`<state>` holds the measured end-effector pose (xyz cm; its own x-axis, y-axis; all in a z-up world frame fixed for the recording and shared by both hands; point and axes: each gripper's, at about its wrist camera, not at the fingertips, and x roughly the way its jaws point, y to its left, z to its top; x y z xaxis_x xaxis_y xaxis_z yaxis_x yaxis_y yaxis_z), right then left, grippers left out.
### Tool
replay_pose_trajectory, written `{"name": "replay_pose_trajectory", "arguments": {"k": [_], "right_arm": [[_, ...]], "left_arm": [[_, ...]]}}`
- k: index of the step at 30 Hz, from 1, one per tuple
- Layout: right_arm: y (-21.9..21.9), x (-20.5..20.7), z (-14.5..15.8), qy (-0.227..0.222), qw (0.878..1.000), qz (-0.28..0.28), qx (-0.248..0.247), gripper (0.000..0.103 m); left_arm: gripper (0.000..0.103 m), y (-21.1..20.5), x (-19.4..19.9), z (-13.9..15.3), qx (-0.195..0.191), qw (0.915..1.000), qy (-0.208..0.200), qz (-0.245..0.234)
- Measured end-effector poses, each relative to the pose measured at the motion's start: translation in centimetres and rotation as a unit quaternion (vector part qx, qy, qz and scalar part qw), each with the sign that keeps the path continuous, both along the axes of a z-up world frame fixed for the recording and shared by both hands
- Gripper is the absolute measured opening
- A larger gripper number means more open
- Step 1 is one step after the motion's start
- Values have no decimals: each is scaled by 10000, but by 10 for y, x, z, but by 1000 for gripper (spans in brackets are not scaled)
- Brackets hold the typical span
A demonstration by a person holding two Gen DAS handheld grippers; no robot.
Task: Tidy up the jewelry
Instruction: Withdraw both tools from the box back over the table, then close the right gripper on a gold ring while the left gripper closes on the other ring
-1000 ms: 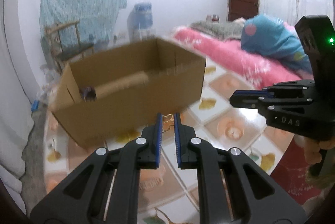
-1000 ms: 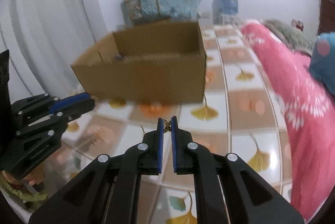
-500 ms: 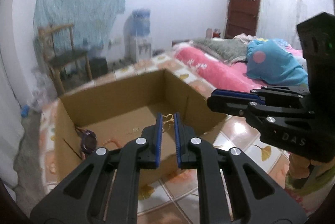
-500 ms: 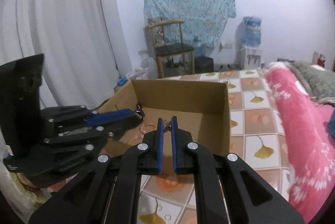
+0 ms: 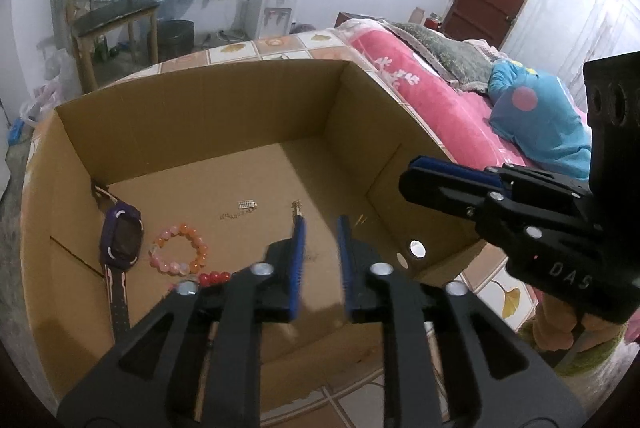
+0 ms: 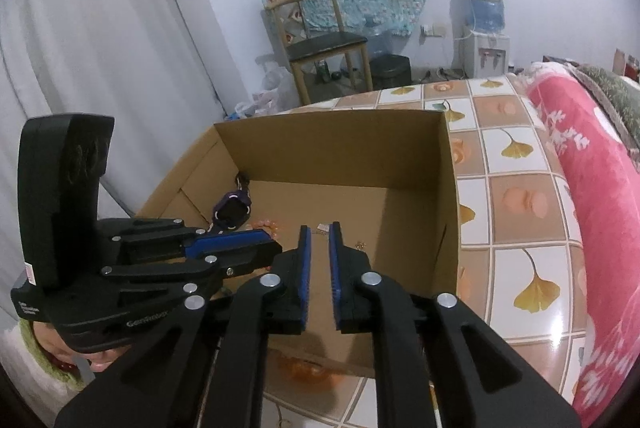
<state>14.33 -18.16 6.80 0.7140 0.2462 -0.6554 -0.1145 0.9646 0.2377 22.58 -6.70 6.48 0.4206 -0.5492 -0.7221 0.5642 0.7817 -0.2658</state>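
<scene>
From where I sit, the biggest thing near my work is the bed (image 6: pixel 600 212) with its pink blanket along the right, leaving a strip of tiled surface (image 6: pixel 516 196) with leaf patterns between it and the cardboard box (image 5: pixel 200 116). That box is open at the top, its four walls upright and its near rim directly under both of my tools, so there is free room above it and tighter room inside. On the box floor, along the left wall, lies a purple watch (image 5: pixel 120 240) with its strap running toward me; just right of it sits a ring of pink and orange beads (image 5: pixel 178 252), and a few red beads (image 5: pixel 214 277) show beside my left tool's arm. Further in lies a small silver chain (image 5: pixel 242 211), apart from the beads. My left claw (image 5: pixel 320 224) has just been opening: its blue pads stand apart above the box floor, with a thin gold chain (image 5: pixel 296 208) at the tip of the left pad, and I cannot tell whether it still clings there. My right claw (image 6: pixel 319 233) has also just been opening, a narrow gap with nothing clamped, a small gold piece (image 6: pixel 360 245) lying on the floor just beyond it.
</scene>
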Motion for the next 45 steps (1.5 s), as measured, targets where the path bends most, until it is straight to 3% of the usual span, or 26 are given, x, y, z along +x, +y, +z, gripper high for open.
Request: {"name": "replay_pose_trajectory", "arguments": {"k": [8,13,19,24,32,37,45], "right_arm": [[-12,-27,29,-410,9991,-129,37,30],[-23,-73,56,-858,9959,-259,-92,40],[-40,-123,70,-1081,9931,-460,8,42],[-41,-155,44,-841,9947,-599,21,43],[-18,-163,-45,363,9977,-541,200,43],[3,-158,-75,636,9976,-253,75,43],[18,-145,-97,819,9964,92,-182,32]], "left_arm": [[30,16,-17,24,-191,9991,-369,63],[37,29,-47,50,-241,9963,-821,35],[43,55,-92,65,-310,9924,-1191,64],[49,74,-130,51,-285,9928,-1164,36],[49,69,-160,-12,202,9978,-628,12],[49,50,-167,-53,616,9965,-569,-44],[49,29,-176,-78,1046,9920,-673,-201]]}}
